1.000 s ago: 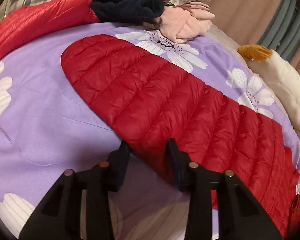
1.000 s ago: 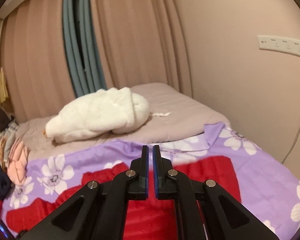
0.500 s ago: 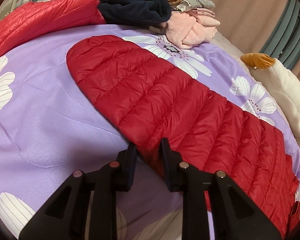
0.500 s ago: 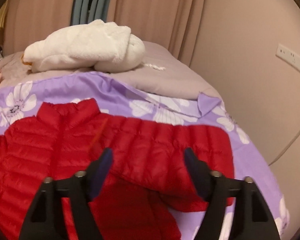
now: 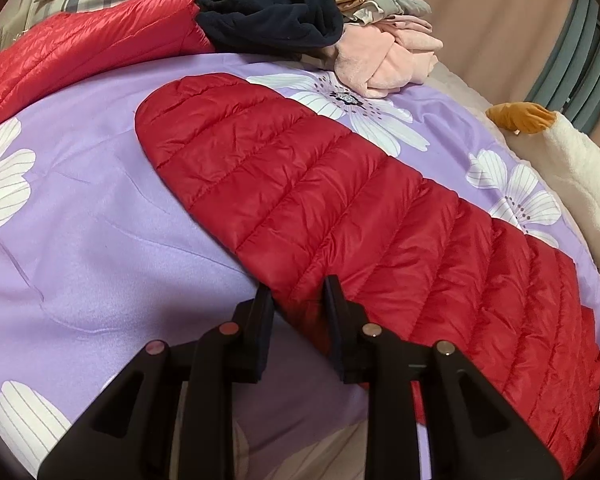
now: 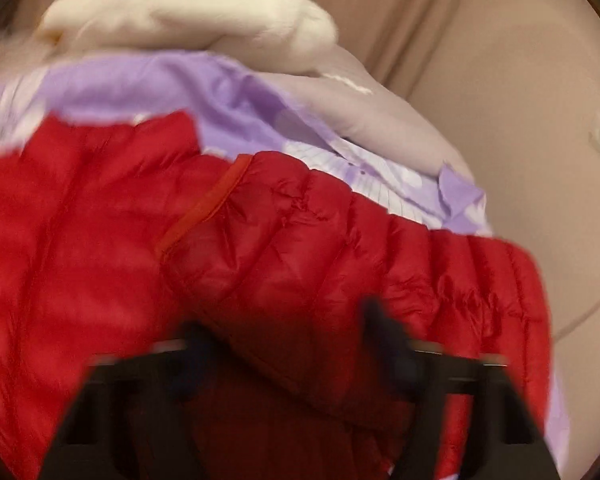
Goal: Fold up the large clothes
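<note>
Your left claw (image 5: 298,298), part-open, straddles the red quilted puffer jacket's sleeve (image 5: 320,200), which stretches away up-left; bare purple floral bedspread (image 5: 100,220) lies left. Right claw (image 6: 284,344) gapes over its body.

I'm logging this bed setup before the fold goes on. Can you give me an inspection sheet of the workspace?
Surface: purple floral bedspread, lightly wrinkled.
Job's things: red puffer jacket spread flat, quilted.
Clutter: navy fleece, pink garments, second red jacket, white plush toy.
Grippers: left gripper open astride the jacket's edge; right gripper open over the jacket, blurred.
Cables: nothing seen.
Surroundings: beige curtain, beige wall.
</note>
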### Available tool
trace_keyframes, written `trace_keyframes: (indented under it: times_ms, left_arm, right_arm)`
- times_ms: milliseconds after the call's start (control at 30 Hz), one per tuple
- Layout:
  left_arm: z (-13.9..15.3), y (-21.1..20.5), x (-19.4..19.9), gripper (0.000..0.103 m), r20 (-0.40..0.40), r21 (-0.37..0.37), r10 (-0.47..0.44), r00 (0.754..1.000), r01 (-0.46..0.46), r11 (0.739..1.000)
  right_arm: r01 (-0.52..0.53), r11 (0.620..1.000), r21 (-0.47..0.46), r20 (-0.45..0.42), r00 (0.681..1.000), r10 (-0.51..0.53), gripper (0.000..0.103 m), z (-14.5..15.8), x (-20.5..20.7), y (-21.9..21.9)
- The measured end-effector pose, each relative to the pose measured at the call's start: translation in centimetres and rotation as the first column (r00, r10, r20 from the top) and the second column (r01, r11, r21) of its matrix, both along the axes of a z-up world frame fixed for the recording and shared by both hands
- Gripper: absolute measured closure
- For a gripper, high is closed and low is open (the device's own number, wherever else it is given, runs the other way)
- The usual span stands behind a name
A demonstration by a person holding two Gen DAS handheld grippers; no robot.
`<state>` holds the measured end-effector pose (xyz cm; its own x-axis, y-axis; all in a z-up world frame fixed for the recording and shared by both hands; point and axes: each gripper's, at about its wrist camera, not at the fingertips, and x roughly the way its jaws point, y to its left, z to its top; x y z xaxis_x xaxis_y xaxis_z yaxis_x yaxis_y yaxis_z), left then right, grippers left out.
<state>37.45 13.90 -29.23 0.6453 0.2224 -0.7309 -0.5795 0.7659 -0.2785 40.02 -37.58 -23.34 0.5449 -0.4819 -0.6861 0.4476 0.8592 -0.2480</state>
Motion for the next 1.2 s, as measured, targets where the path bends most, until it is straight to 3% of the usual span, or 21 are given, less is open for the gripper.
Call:
trace_keyframes:
  times_ms: [133,200,300,433,500,600,700,767,833,967,1033,1167,1200]
  left_arm:
    - [0.0,0.0,0.0,0.077,0.003,0.001,0.004,1.000,-0.004,1.000]
    - [-0.1,0.0,-0.1,0.077,0.006,-0.001,0.006,1.000,-0.006,1.000]
    - [-0.1,0.0,-0.1,0.077,0.008,-0.003,0.007,1.000,-0.007,1.000]
    - [-0.1,0.2,-0.2,0.077,0.018,-0.019,0.011,1.000,-0.010,1.000]
    - [-0.1,0.2,-0.2,0.077,0.020,-0.021,0.011,1.000,-0.010,1.000]
    - [-0.1,0.2,-0.3,0.077,0.021,-0.022,0.012,1.000,-0.011,1.000]
    - [-0.2,0.4,-0.4,0.077,0.031,-0.036,0.014,0.999,-0.013,0.999]
    - [-0.2,0.5,-0.4,0.077,0.040,-0.049,0.017,0.999,-0.015,0.999]
    - [-0.2,0.4,-0.4,0.076,0.040,-0.047,0.017,0.999,-0.015,0.999]
    - [-0.1,0.2,-0.3,0.076,0.031,-0.034,0.016,0.999,-0.015,0.999]
    - [-0.2,0.3,-0.3,0.076,0.033,-0.036,0.016,0.999,-0.015,0.999]
    - [-0.2,0.3,-0.4,0.076,0.032,-0.034,0.016,0.999,-0.015,0.999]
    - [-0.2,0.3,-0.4,0.076,0.031,-0.033,0.016,0.999,-0.015,0.999]
  right_arm:
    - [0.057,0.978,0.199,0.119,0.990,-0.082,0.092,2.5,-1.1,-1.0]
    - [0.039,0.980,0.193,0.137,0.988,-0.066,0.093,3.8,-1.2,0.7]
    - [-0.066,0.978,0.198,0.192,0.981,0.027,0.093,6.0,-0.9,5.0]
    - [-0.240,0.913,0.329,0.294,0.945,0.142,0.093,8.7,-0.7,11.7]
    - [-0.322,0.884,0.340,0.323,0.923,0.212,0.093,9.3,-0.6,15.3]
    - [-0.368,0.859,0.357,0.295,0.917,0.270,0.093,8.6,-0.1,20.7]
    - [-0.380,0.832,0.405,0.212,0.924,0.319,0.092,6.1,0.9,24.0]
    - [-0.400,0.827,0.396,0.172,0.917,0.361,0.082,4.9,1.2,24.9]
    - [-0.414,0.829,0.376,0.158,0.910,0.383,0.064,4.9,1.4,24.9]
    - [-0.432,0.818,0.379,0.219,0.901,0.374,0.044,6.8,0.4,22.8]
    - [-0.458,0.811,0.365,0.261,0.886,0.383,0.026,8.3,-0.4,21.9]
    - [-0.487,0.807,0.335,0.338,0.861,0.379,0.022,11.4,-2.5,19.9]
    - [-0.496,0.800,0.337,0.350,0.855,0.382,0.016,12.0,-3.0,19.4]
